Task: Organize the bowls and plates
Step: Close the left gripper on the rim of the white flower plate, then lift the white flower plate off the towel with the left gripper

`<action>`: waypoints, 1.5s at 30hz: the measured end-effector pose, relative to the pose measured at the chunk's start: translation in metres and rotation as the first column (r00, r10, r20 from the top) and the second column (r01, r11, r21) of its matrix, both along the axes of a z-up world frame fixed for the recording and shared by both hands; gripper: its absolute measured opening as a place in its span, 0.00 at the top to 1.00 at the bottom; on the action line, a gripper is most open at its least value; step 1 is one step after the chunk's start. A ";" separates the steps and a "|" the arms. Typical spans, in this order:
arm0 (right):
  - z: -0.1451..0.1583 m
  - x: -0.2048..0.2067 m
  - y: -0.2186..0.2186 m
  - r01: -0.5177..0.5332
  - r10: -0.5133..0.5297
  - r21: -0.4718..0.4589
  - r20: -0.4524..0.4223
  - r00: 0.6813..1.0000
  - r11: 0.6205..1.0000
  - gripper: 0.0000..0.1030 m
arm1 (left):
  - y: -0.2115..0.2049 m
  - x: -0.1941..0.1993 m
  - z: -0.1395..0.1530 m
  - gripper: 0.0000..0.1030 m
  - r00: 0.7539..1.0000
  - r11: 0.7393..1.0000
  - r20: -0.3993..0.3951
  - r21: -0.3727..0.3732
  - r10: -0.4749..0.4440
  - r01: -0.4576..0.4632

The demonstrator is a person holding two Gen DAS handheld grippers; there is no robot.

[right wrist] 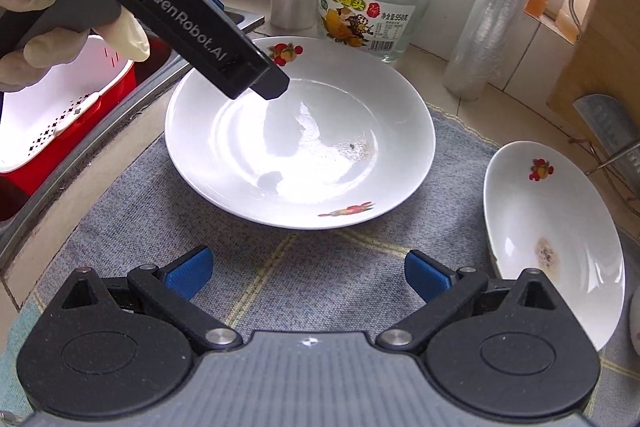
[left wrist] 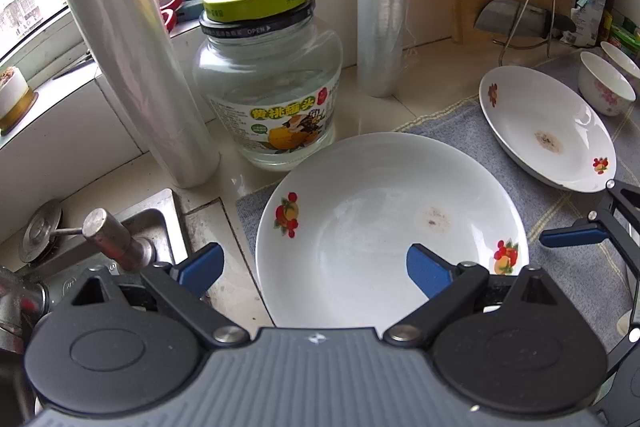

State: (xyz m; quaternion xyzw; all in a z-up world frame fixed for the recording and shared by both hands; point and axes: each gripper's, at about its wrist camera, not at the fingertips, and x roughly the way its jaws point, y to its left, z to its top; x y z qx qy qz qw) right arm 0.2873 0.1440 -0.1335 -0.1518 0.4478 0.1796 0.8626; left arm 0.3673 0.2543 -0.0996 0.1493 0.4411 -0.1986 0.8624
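On the grey mat (right wrist: 132,187), nearest both cameras, the left gripper (left wrist: 314,269) hovers over the near rim of the large fruit-print plate (left wrist: 384,211), jaws spread wide, one blue pad above the plate and the other outside its left edge; nothing is grasped. The right gripper (right wrist: 306,273) is likewise released and empty above bare mat, short of that plate. To the right the second plate (left wrist: 548,127) lies separately, a brown stain at its centre. Beyond it stand two small floral bowls (left wrist: 604,87), side by side. Behind the plates: glass jar (left wrist: 268,87), two film rolls (left wrist: 120,39). Judgement: nothing is stacked yet; task at its start, both plates and bowls left to gather.
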 end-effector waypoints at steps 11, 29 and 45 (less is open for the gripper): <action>-0.009 0.004 -0.003 0.012 -0.010 0.054 -0.040 0.999 0.998 0.00 | -0.001 0.034 -0.006 0.10 0.997 0.996 -0.063 -0.078 -0.047 0.042; -0.010 0.011 0.001 -0.030 0.029 0.060 0.012 1.000 0.998 0.00 | -0.013 0.061 -0.024 0.20 0.983 0.990 -0.131 -0.067 -0.129 0.121; -0.015 0.022 -0.008 -0.068 0.064 0.102 0.041 0.997 0.992 0.00 | -0.021 0.072 -0.029 0.22 0.969 0.984 -0.168 -0.055 -0.179 0.172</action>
